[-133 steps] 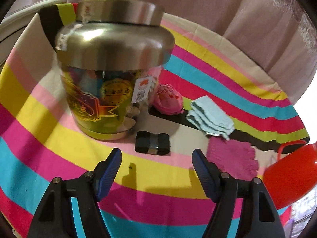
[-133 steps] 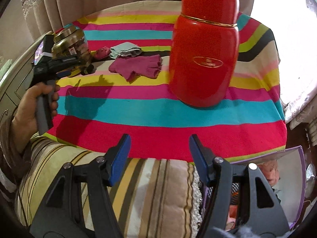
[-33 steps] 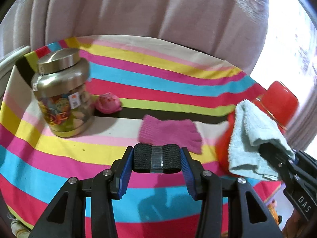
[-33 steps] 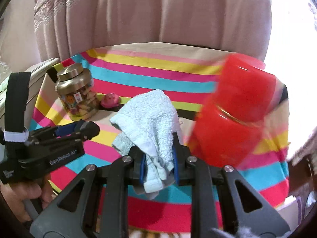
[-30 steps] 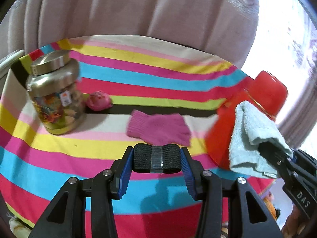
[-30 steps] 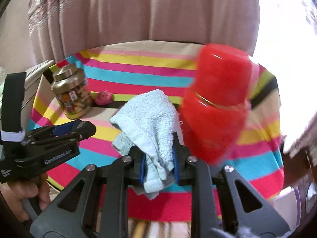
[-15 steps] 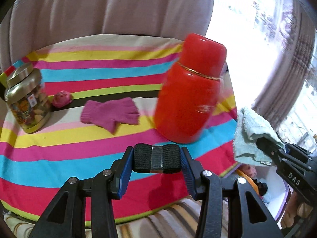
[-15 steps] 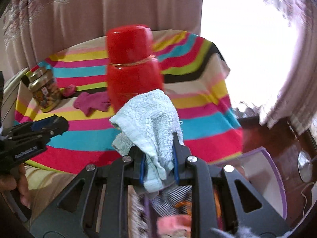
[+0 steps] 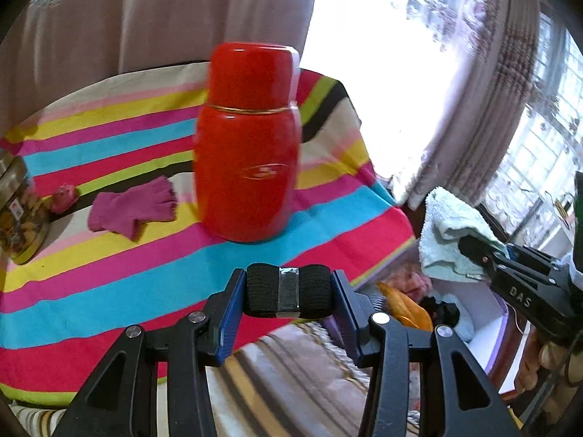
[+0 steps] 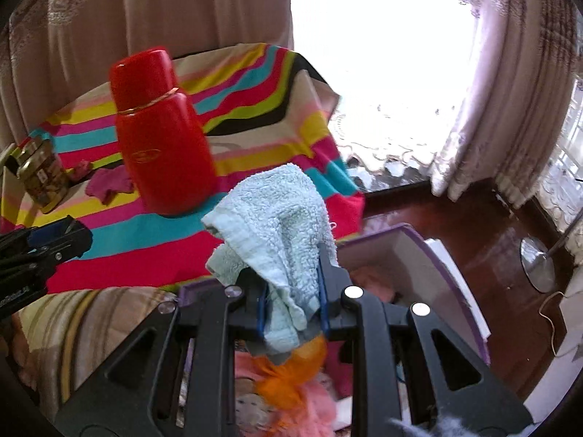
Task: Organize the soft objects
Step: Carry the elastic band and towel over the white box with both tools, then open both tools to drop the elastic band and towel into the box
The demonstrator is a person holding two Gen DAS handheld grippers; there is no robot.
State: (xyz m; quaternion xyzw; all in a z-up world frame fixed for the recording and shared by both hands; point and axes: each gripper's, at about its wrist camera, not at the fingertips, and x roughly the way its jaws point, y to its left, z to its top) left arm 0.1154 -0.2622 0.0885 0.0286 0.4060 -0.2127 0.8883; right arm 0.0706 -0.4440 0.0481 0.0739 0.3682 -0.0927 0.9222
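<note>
The left gripper (image 9: 289,293) was clenched on a black rolled band (image 9: 288,290) with a grey strip round its middle, the roll lying crosswise between the 2 blue pads. It hung over the near right edge of the striped tablecloth (image 9: 109,284), just short of the box beside the table.

The right gripper (image 10: 291,313) was clamped on a pale blue towel (image 10: 277,225), whose bulk bunched above the pads while a loose end drooped below them. It was held above the open box (image 10: 430,255), a white-walled container with a purple rim standing on the dark floor off the table's right edge. Inside the box lay a jumble of soft things: something orange (image 10: 291,371), pink fluffy fabric (image 10: 317,411), and other cloth too blurred to tell apart. From the left wrist view, the same box (image 9: 488,331) showed orange and pale blue pieces, with the towel (image 9: 448,233) above it.

On the tablecloth 1 red flask (image 9: 247,145) stood upright with its cap on, near the right edge. A magenta glove (image 9: 135,207) lay flat just left of it. Farther left sat a small pink object (image 9: 65,196), and at the left edge a jar (image 9: 18,211) with a metal lid and mixed contents I could not make out.
</note>
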